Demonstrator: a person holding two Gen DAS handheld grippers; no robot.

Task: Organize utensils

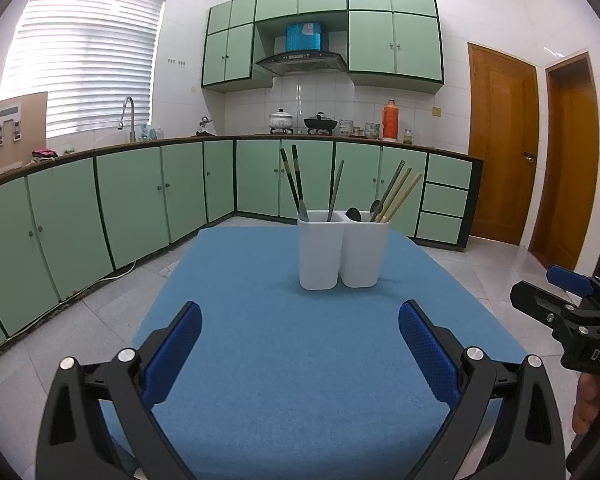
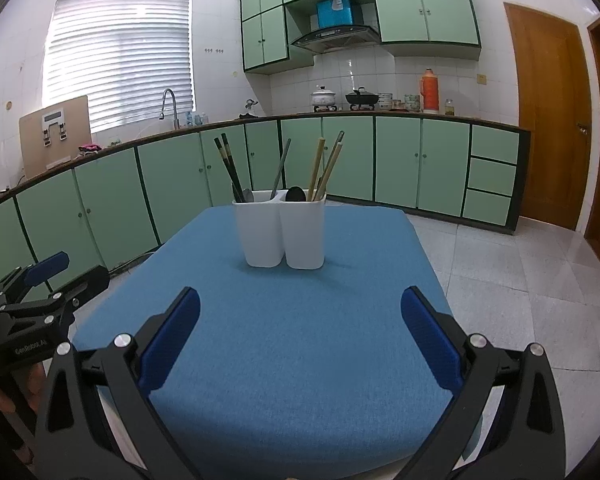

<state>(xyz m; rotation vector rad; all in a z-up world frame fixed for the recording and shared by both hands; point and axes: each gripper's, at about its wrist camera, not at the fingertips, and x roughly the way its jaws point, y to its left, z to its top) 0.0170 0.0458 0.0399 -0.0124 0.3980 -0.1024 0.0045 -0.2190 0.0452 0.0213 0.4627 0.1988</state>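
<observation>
Your left hand-held gripper [image 1: 300, 344] sits low in the left wrist frame, blue pads spread wide apart, nothing between them, above the blue-covered desk [image 1: 284, 380]. Your right hand-held gripper [image 2: 300, 332] reads the same in its own view: fingers wide apart, empty. The white two-compartment utensil holder [image 1: 343, 250] stands upright at frame centre on the far part of the desk, well apart from both grippers. Its left compartment carries two dark chopsticks [image 1: 294, 176], a grey-green handled piece [image 1: 336, 188] and a spoon bowl at the rim; the right compartment carries a black spoon [image 1: 353, 214], a metal spoon and tan bamboo chopsticks [image 1: 404, 194]. All lean outward. Readable writing: "DAS" on the black body of the right gripper at the right edge of the left wrist frame; lettering on the left gripper's body at the lower left of the right wrist frame looks like "GenRobot.AI", though it is small. A blue box [image 2: 335, 11] above the range hood bears a label too blurred to read. An orange thermos [image 2: 430, 90] stands on the kitchen counter, upper right.
</observation>
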